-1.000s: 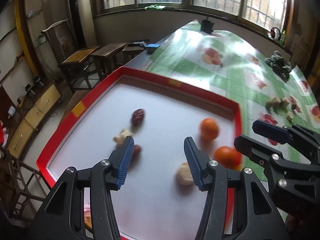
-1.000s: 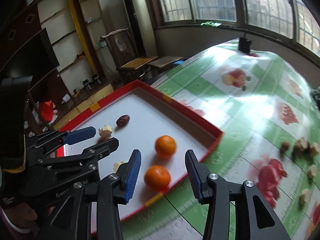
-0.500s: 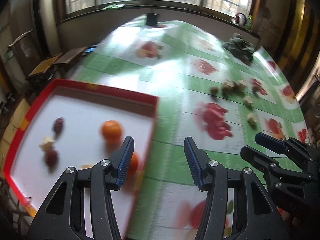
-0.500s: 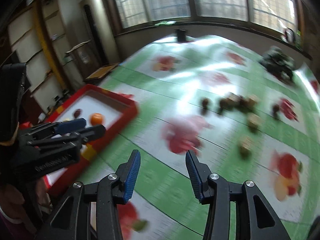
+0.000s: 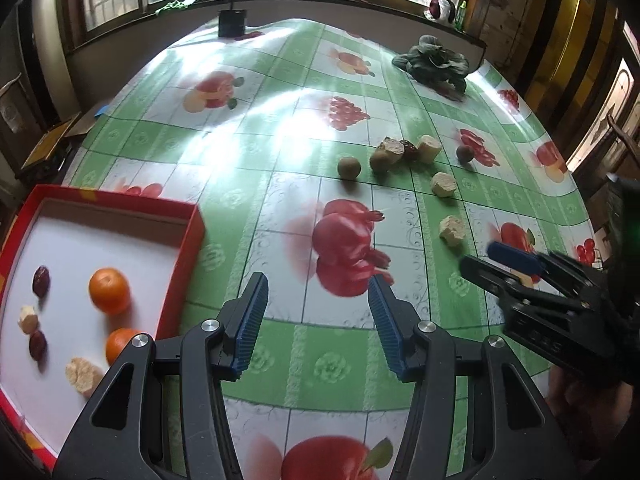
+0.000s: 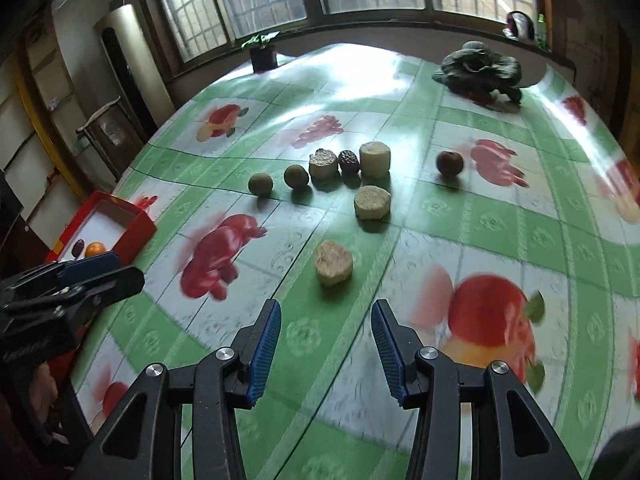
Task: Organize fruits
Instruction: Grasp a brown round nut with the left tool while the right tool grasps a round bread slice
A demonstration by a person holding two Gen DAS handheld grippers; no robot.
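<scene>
Tabletop (image 6: 460, 248): wide, fruit-print cloth. Red tray (image 5: 182, 236) at its left edge, holding two oranges (image 5: 109, 290). Loose pale chunk (image 6: 333, 262) right of tray, nearest right tool (image 6: 325, 346); probably light, crumbly, grip flat sides. Left tool (image 5: 316, 322), right tool: part-open, empty.

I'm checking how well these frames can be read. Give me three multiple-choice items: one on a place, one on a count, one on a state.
1. Where does the red tray lie in the left wrist view?
A. lower left
B. upper right
C. centre

2. How many oranges lie in the tray?
A. none
B. two
C. five

3. How is the right tool?
A. shut on a cut piece
B. open and empty
C. shut on an orange

Key: 1 A, the tray fills the lower left corner. 2 B, two orange fruits lie on its white floor. 3 B, only tablecloth shows between the fingers.
</scene>
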